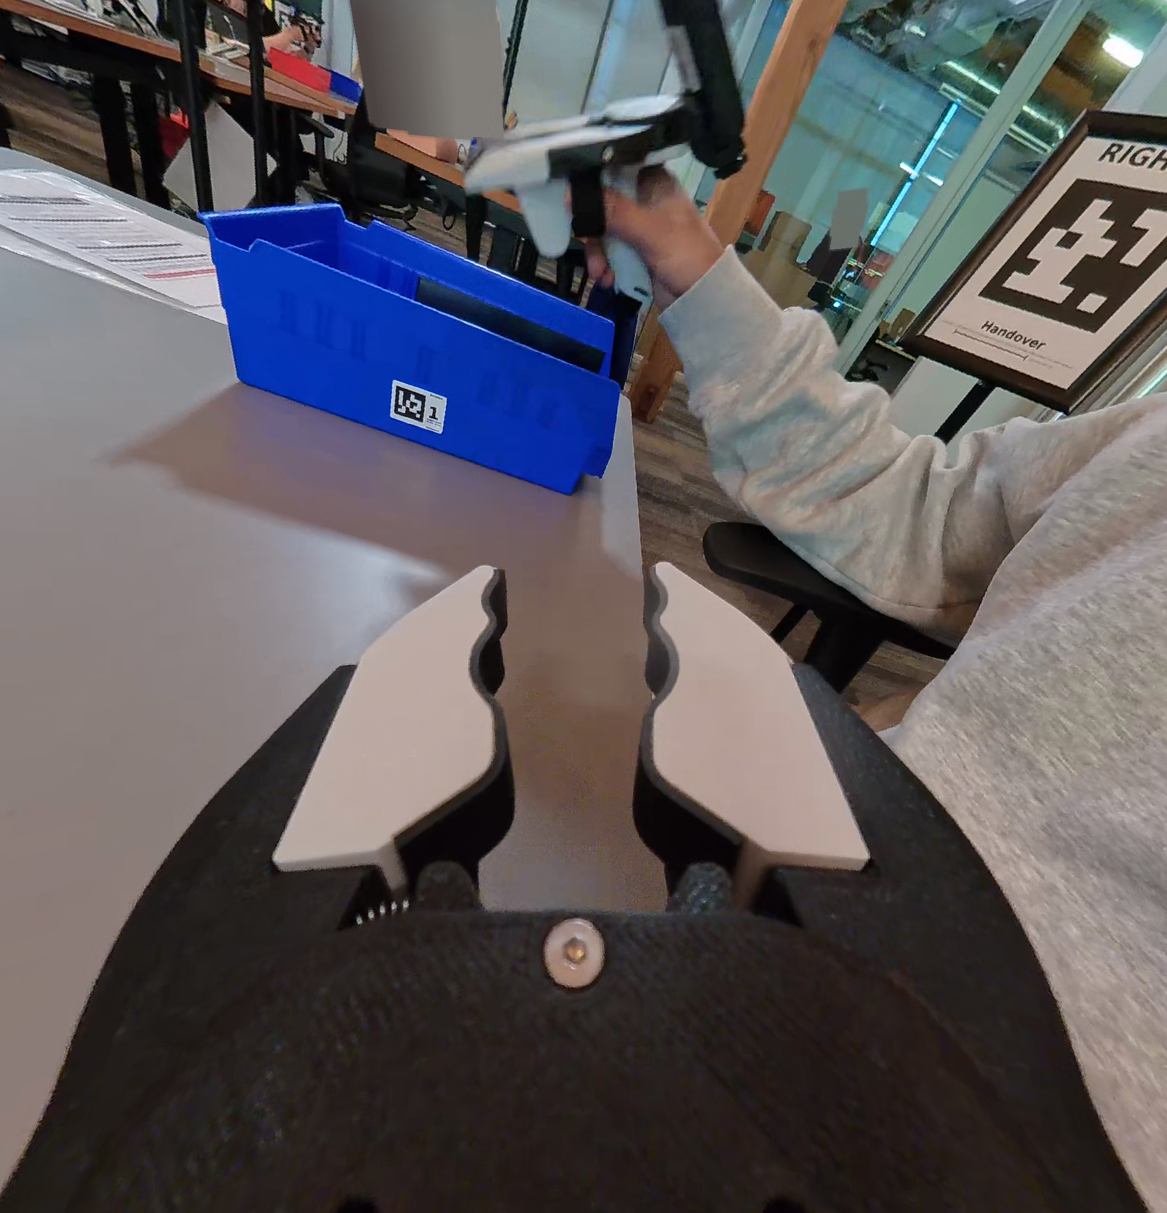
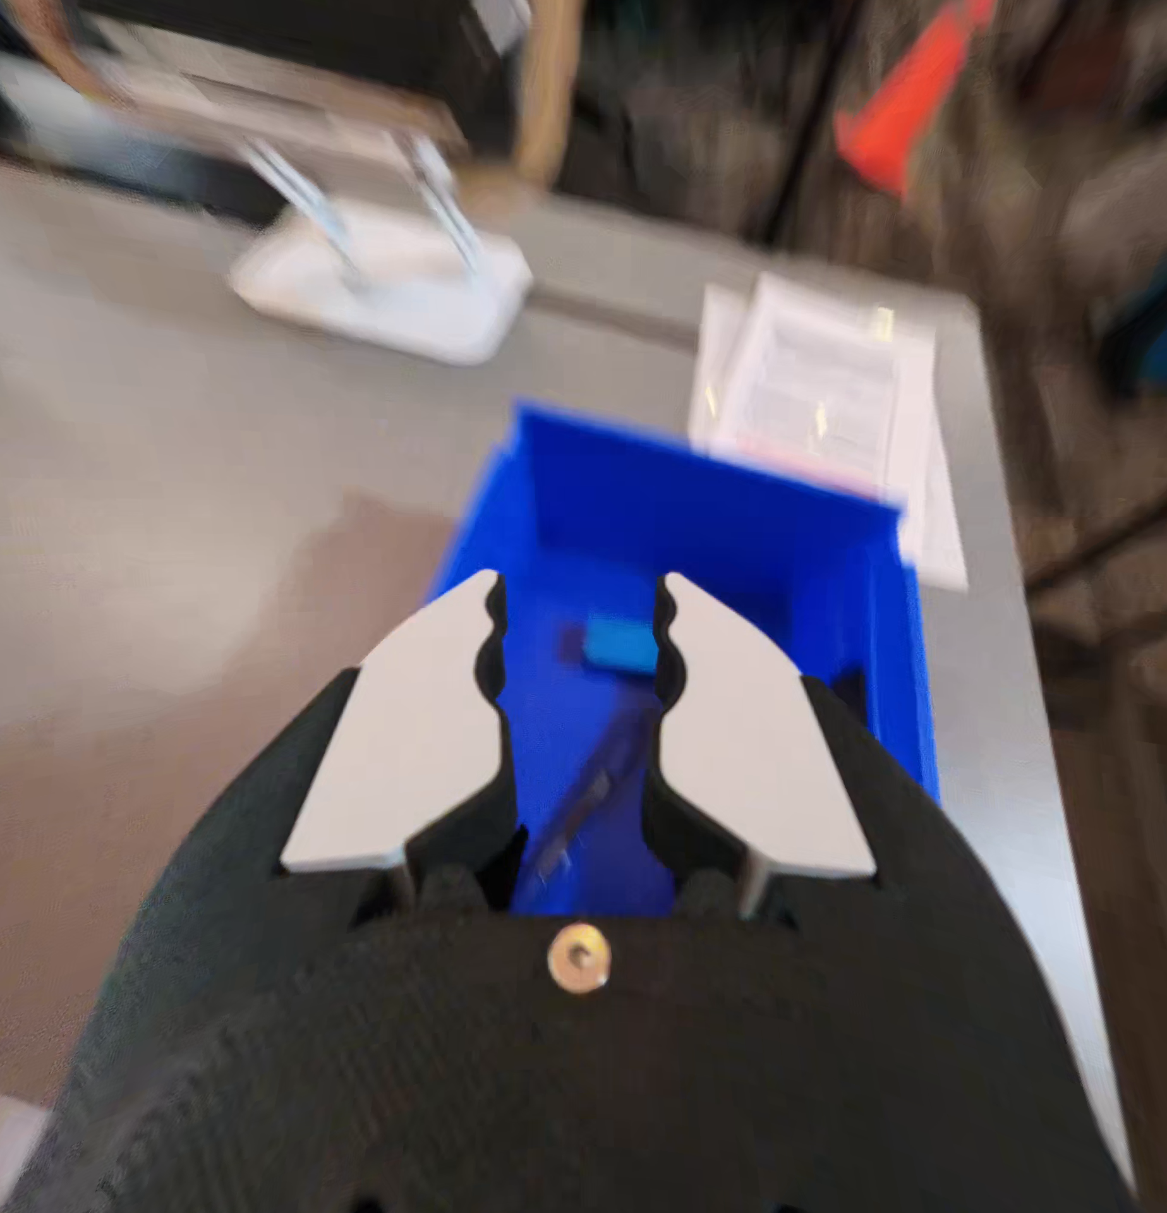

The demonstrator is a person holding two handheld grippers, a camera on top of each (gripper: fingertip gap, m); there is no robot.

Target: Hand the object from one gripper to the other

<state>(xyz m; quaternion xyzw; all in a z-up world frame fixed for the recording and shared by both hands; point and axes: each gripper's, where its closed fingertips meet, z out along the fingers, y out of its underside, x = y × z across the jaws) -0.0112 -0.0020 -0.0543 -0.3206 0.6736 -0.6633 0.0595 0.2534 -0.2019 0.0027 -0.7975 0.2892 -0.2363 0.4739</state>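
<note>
Both empty and spread, the right claw (image 2: 577, 584) hangs over the blue bin (image 2: 699, 499) toward what seems a pen (image 2: 594, 787) at 6 o'clock, while the left claw (image 1: 574, 577) waits above the tabletop (image 1: 173, 591) to receive.

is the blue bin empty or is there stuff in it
Not empty. The right wrist view looks down into the blue bin: a small light-blue block and a dark slender item lie on its floor, too blurred to identify.

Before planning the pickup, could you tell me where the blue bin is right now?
The blue bin sits at the table's far right edge in the left wrist view; the right gripper hovers directly above it.
</note>
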